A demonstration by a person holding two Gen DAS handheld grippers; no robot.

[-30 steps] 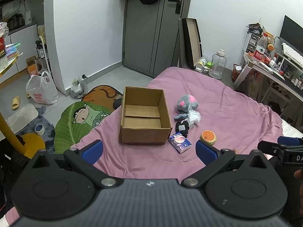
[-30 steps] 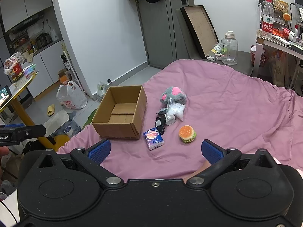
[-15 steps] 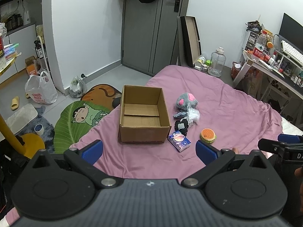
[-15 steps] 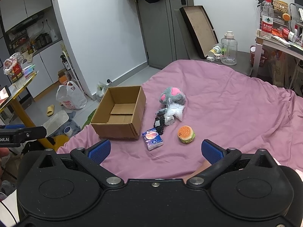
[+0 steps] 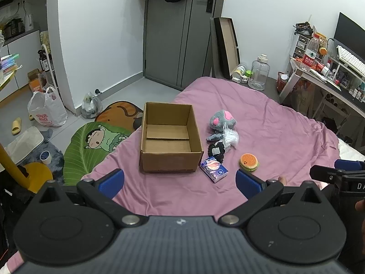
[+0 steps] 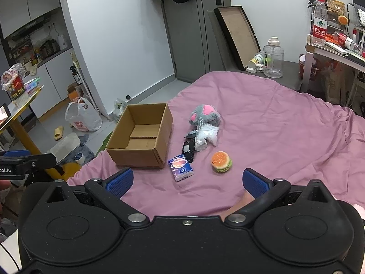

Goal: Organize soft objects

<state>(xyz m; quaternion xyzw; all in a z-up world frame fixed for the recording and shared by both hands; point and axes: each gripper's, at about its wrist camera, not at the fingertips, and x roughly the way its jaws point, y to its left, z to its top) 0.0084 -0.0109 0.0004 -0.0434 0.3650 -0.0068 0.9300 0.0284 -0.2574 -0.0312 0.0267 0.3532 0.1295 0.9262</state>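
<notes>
An open, empty cardboard box (image 5: 170, 138) (image 6: 141, 137) sits on the pink bed. To its right lie a grey and pink plush (image 5: 221, 119) (image 6: 205, 114), a clear plastic bag (image 5: 230, 137) (image 6: 206, 134), a black item (image 5: 216, 150) (image 6: 189, 149), a blue tissue pack (image 5: 214, 168) (image 6: 181, 167) and a burger toy (image 5: 248, 162) (image 6: 221, 161). My left gripper (image 5: 180, 180) is open and empty, short of the box. My right gripper (image 6: 187, 181) is open and empty, short of the tissue pack.
The pink bed (image 5: 273, 132) drops off at its left edge to a floor with cartoon mats (image 5: 95, 141) and a plastic bag (image 5: 46, 110). A cluttered desk (image 5: 328, 77) stands at the right. A water jug (image 6: 273, 57) and a leaning frame (image 6: 237, 34) stand beyond the bed.
Both grippers have shifted only slightly; the left view has tilted up a little. Both stay open and nothing on the bed has moved.
</notes>
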